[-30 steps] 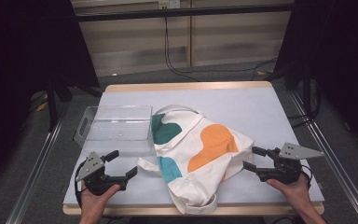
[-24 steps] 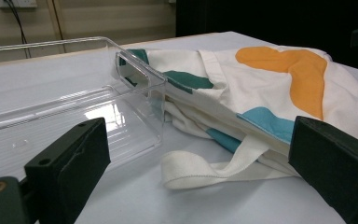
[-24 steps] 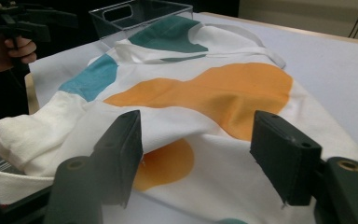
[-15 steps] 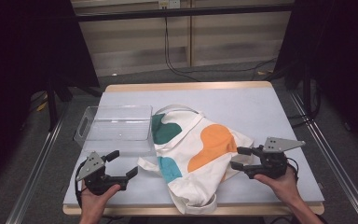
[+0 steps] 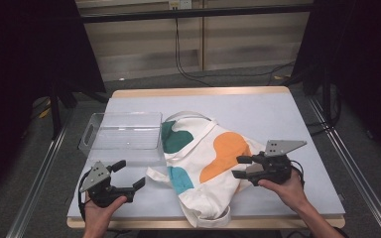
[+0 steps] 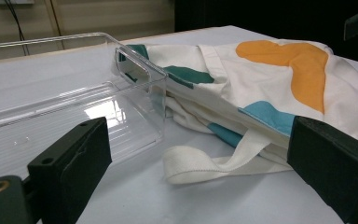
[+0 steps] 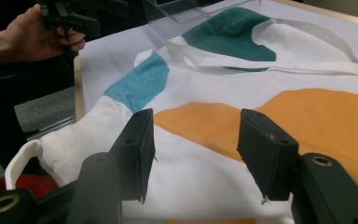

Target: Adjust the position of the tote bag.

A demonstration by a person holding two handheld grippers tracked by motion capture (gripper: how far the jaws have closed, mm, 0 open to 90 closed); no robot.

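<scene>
Dark curtains flank a pale blue bench (image 5: pixel 278 114) with a wooden edge; beyond it a beige wall and hanging cables.

A cream tote (image 5: pixel 203 163) with teal, blue and orange patches lies rumpled near the middle of the bench, its bottom corner reaching the near edge. One strap (image 6: pixel 205 161) loops out flat on the bench on the side facing the left claw; another curves along the far side of the bag. A clear plastic tray (image 5: pixel 121 136) stands just left of the tote, its right end wall touching or almost touching the cloth.

The left claw (image 5: pixel 129 176) rests low at the near left corner, jaws wide, pointing toward the tote and tray, apart from both. In the left gripper view the strap loop and the tray's end lie between and beyond its jaws.

The right claw (image 5: pixel 240 167) is over the tote's right edge, level, pointing left across the orange patch (image 7: pixel 279 116). Its jaws have just been closing and stand half apart, just above the cloth; nothing is pinched between them.
</scene>
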